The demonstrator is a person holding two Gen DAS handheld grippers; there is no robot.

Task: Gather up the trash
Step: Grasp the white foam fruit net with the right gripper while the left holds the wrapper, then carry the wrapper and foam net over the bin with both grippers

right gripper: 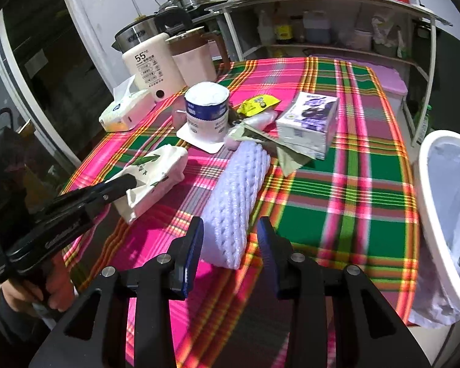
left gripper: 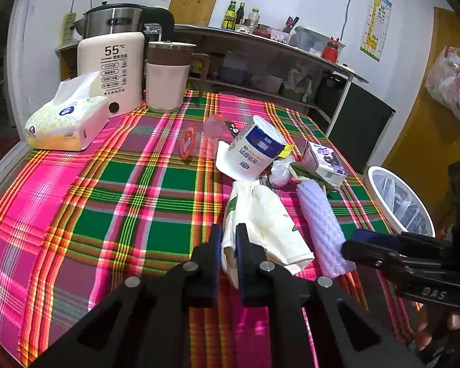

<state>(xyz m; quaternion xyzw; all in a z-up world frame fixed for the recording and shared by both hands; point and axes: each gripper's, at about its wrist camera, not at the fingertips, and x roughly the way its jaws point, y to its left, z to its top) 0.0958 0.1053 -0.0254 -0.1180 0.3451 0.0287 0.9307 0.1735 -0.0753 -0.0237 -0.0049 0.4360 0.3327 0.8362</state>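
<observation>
The left gripper (left gripper: 228,239) tips down over the table (left gripper: 113,190); it is squeezed tight on the near end of the white paper bag (left gripper: 270,214); the right gripper (right gripper: 230,233) also tips down, half open, with the near end of the purple foam sleeve (right gripper: 236,196) between its fingers, not pinched; the white bin (right gripper: 444,208) stands beside the table's right edge.

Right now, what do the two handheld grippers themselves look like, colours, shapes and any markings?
Both are matte black plastic. The left gripper and right gripper each have two angular fingers carrying blue pads, joined by round silver pivot pins. Pale embossed lettering runs along the side of each body. A dark sleeve cuff shows at the left hand.
</observation>
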